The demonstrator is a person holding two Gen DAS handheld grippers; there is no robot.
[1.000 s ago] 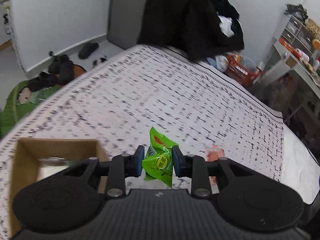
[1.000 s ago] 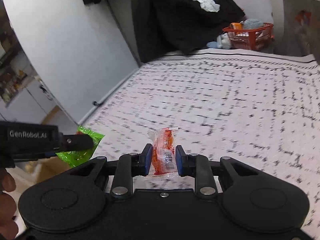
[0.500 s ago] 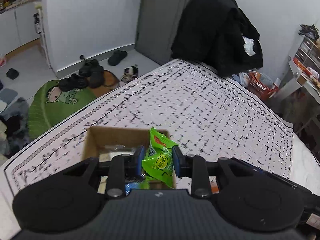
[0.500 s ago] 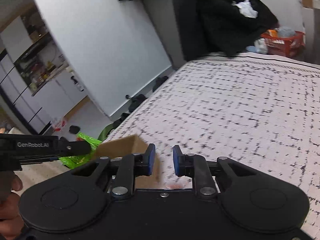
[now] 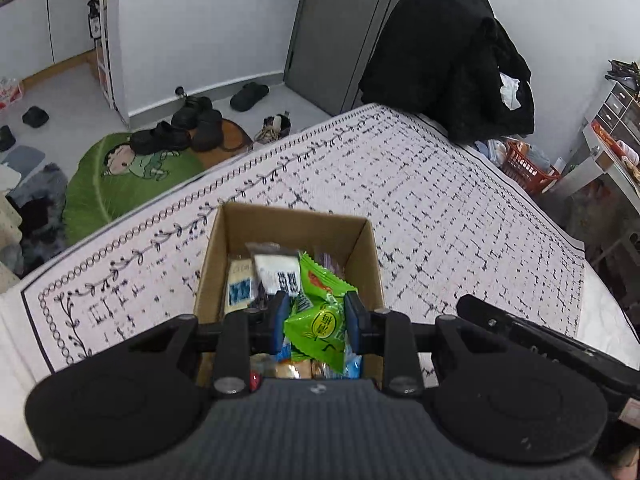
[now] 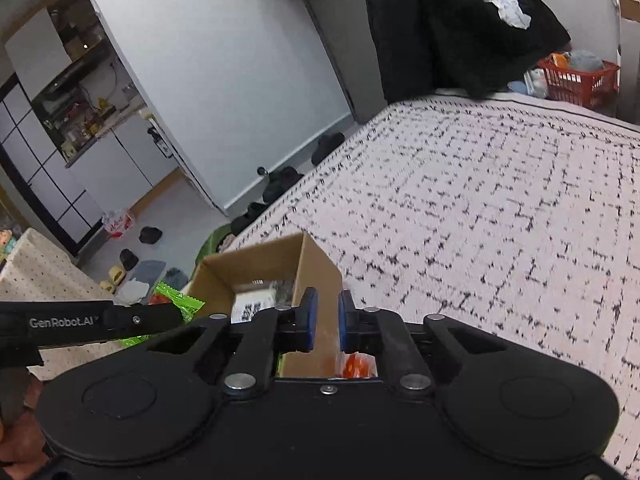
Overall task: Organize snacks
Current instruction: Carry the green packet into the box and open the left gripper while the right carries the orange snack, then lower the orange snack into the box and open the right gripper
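The left gripper point(image 5: 316, 326) hung with its blue pads point(image 5: 279, 322) pressed against something held between them. The right gripper point(image 6: 325, 322) sat just to its right, its pads point(image 6: 309, 319) parted by a narrow gap with nothing between them.

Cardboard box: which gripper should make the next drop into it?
Left. The left gripper is clamped on the green snack packet directly above the open cardboard box. The right gripper holds nothing between its pads, hanging beside the box's right wall.
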